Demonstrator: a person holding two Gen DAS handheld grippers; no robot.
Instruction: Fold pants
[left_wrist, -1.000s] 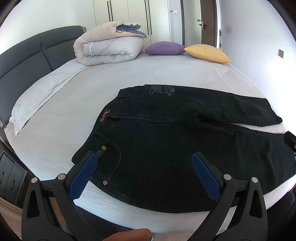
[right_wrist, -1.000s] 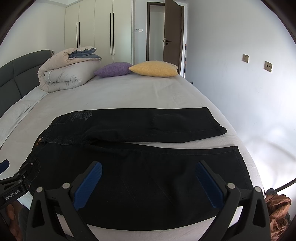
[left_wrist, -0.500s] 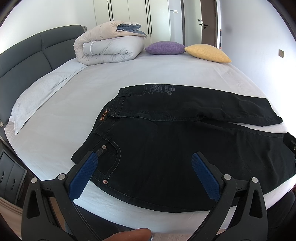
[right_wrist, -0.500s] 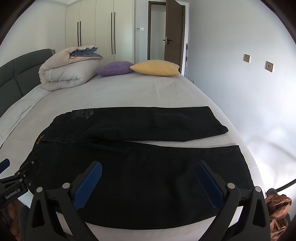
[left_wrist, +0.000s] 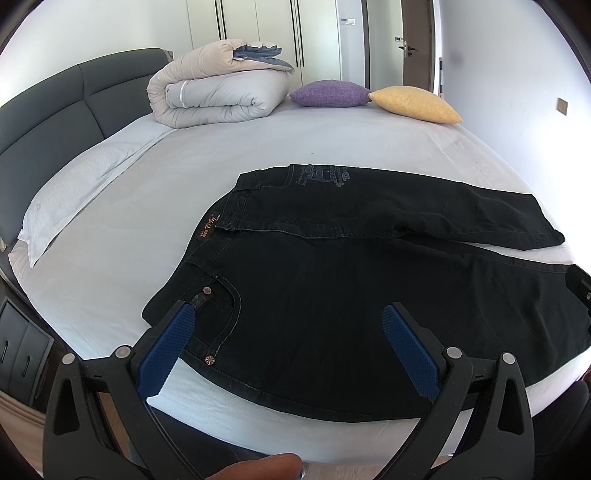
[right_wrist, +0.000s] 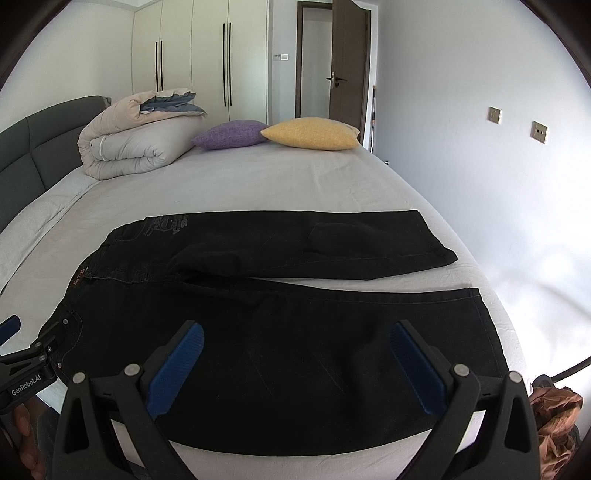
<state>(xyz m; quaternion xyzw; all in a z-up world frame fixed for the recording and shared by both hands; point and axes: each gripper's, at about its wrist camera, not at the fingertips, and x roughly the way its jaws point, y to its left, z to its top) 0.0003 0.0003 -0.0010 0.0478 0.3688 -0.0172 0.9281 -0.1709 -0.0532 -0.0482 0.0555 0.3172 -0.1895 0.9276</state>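
The pants (left_wrist: 369, 295) lie flat along the near edge of the bed (left_wrist: 184, 177), waist toward the headboard end, legs spread apart, the near leg just inside the edge. Both the left claw (left_wrist: 288, 321) and right claw (right_wrist: 295, 341) hover wide open over the near leg, holding nothing. To fold well, I judge each claw should pinch the near leg's outer seam, one by the waist pocket, one by the hem, then lift together and lay it squarely over the far leg.
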